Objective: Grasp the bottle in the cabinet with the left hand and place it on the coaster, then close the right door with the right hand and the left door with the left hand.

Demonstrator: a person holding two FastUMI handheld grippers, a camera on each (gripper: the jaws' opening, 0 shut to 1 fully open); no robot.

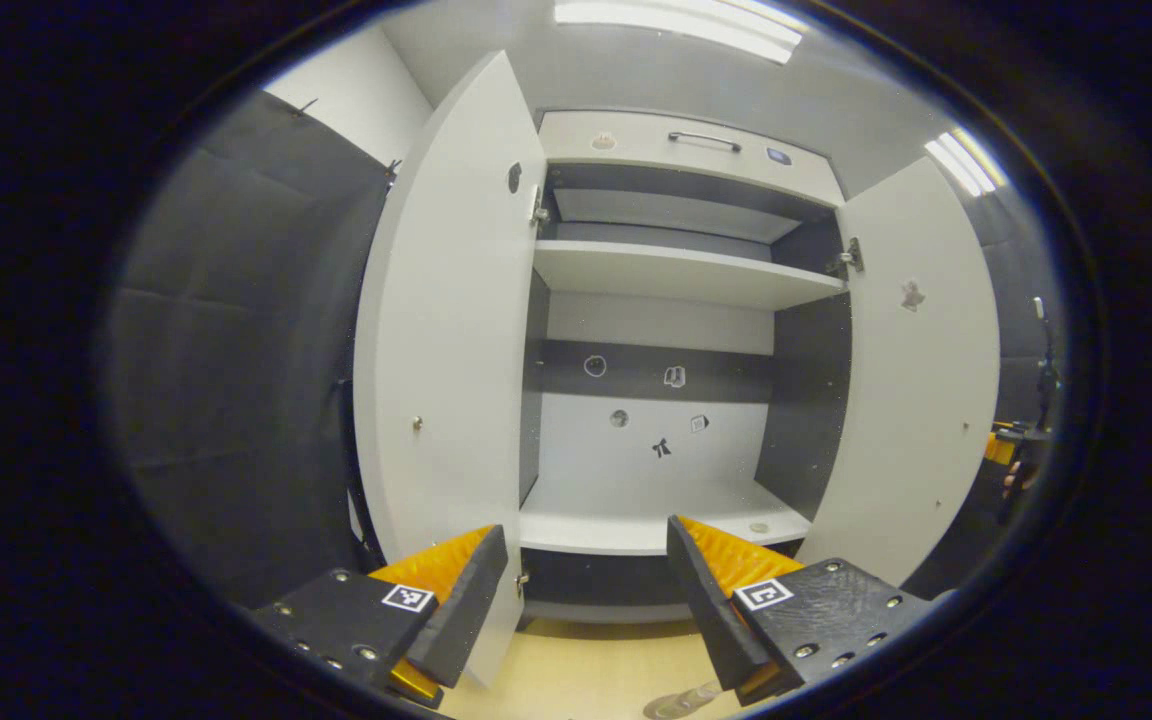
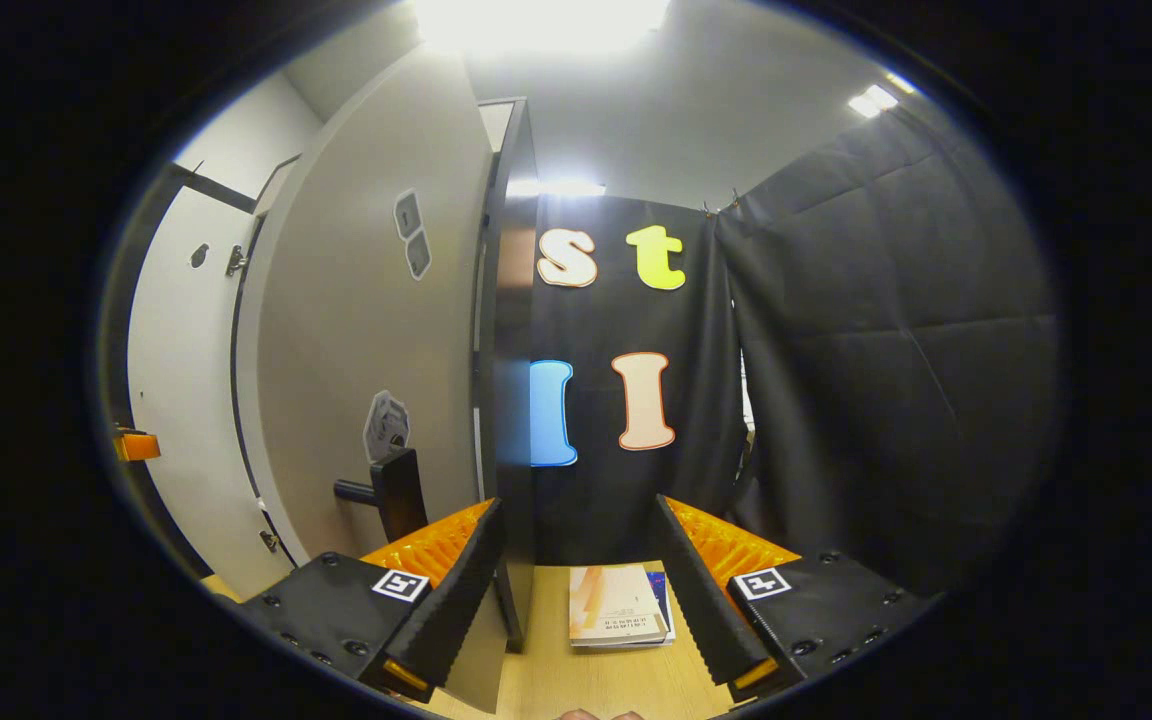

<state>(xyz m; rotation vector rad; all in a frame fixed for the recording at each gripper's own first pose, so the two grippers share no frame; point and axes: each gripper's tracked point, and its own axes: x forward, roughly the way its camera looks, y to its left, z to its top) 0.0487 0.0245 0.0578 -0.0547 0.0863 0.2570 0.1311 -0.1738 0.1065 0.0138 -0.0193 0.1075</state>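
Black booth cloth behind; white two-door cabinet [image 1: 681, 400] stands empty, doors open. Right hand-held gripper [image 2: 581, 580], released, straddles the right door's edge [image 2: 511, 400] — push it closed next. Left hand-held gripper [image 1: 586, 600] released.

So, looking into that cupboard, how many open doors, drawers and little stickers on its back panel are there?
Open doors: 2, the left door and the right door
Drawer: 1
Stickers on the back panel: 5
Total: 8
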